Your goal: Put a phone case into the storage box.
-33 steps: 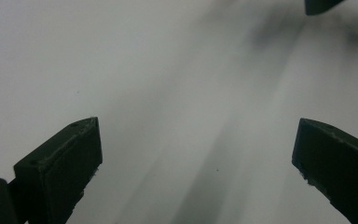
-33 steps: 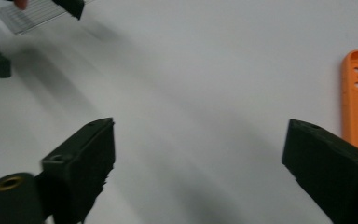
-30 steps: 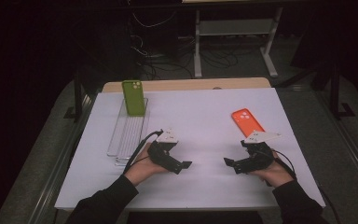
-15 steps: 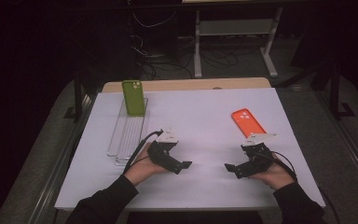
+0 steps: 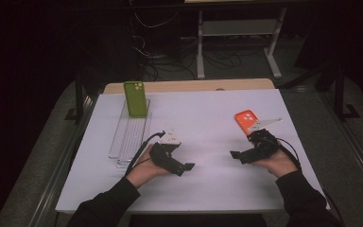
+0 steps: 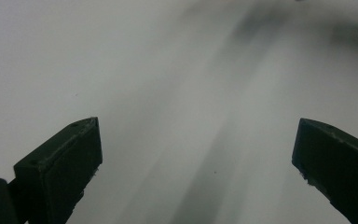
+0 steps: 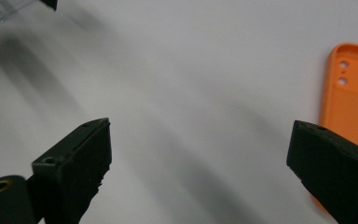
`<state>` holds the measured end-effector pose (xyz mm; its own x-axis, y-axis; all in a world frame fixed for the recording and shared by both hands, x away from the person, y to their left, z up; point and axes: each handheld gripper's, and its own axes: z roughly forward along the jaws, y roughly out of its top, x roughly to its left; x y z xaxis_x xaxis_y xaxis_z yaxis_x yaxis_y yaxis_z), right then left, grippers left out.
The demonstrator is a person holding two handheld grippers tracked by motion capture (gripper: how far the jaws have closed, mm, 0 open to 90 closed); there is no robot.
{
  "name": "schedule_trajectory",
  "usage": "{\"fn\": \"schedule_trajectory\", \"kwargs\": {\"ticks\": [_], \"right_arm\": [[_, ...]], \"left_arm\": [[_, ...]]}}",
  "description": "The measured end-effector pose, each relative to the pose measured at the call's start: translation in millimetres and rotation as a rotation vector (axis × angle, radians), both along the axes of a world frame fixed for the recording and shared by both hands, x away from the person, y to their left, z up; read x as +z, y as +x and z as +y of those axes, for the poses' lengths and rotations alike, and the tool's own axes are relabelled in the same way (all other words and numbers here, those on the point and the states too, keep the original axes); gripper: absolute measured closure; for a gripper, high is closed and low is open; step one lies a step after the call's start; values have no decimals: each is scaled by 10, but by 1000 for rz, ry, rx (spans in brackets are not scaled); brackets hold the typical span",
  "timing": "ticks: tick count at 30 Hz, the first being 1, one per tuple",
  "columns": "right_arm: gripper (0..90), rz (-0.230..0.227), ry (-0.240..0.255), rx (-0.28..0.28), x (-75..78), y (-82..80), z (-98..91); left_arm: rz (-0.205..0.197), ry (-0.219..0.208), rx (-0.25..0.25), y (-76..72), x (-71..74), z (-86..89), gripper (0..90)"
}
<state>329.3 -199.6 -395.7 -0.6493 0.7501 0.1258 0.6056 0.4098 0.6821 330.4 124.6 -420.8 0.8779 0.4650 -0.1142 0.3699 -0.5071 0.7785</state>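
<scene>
— Orange silicone, camera holes up: the phone case [image 5: 246, 121] lies flat on the white table [image 5: 208, 113], just beyond my right gripper [image 5: 236, 155]. In the right gripper view it sits at the outer side of one jaw, not between the two. Both my grippers stand wide and hold nothing.

— And the left gripper [image 5: 187, 167]?

— It rests mid-table, jaws apart over bare surface. Farther out, a green case [image 5: 135, 98] stands upright at the far end of a clear slotted rack [image 5: 130, 135].

— How should the pickup go?

— I judge the right gripper must swing toward the orange case, straddle one long edge and close gently, since a thin shell flexes.

— Changed from a second ago?

— My right hand has shifted slightly up the table toward the case, jaws just easing inward with nothing between them. The left has not moved.
</scene>
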Motion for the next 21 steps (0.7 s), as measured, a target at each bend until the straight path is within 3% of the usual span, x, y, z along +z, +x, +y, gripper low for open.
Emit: {"fn": "schedule_trajectory", "kwargs": {"ticks": [5, 21], "right_arm": [[53, -38, 4, -33, 121, 133, -74], [44, -31, -16, -138, 354, 651, -339]], "left_arm": [[1, 0, 2, -1, 4, 2, 9], [5, 6, -1, 0, 7, 4, 9]]}}
